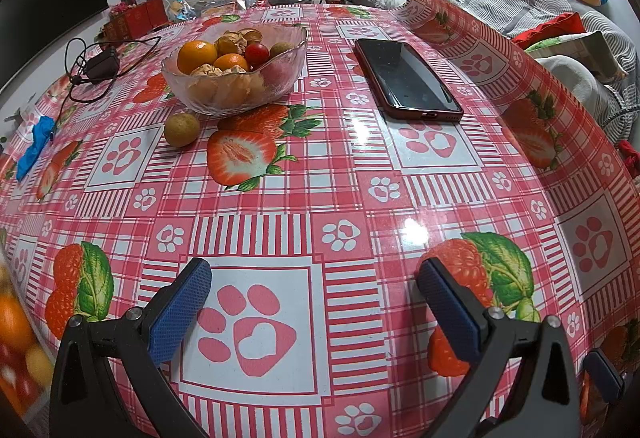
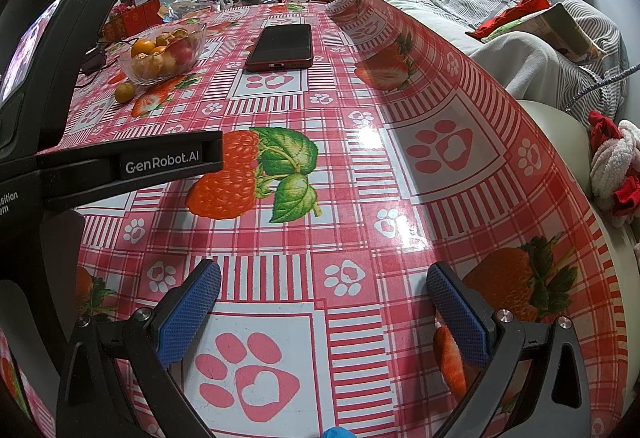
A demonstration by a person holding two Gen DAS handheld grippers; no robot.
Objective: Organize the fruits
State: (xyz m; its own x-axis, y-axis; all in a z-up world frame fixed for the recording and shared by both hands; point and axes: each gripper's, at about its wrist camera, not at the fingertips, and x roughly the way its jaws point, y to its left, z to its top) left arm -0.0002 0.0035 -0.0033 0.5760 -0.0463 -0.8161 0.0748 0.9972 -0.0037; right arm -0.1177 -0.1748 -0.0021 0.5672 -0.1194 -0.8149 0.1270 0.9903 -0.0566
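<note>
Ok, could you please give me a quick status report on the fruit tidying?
Left gripper open, empty. Right gripper open, empty. One loose fruit on the tablecloth beside the glass bowl. Phone lies right of bowl, path clear.

We see a wide stretch of bare tablecloth [image 1: 304,205] ahead of both grippers. Farther off, the glass bowl [image 1: 236,89] stands on the left with a small loose fruit [image 1: 182,129] just in front of it, and the phone [image 1: 406,77] lies to the right. A clear lane runs between bowl and phone. The charger and cable [image 1: 98,67] crowd the bowl's left side. On the right, the cloth's raised edge [image 2: 404,49] walls the table.
</note>
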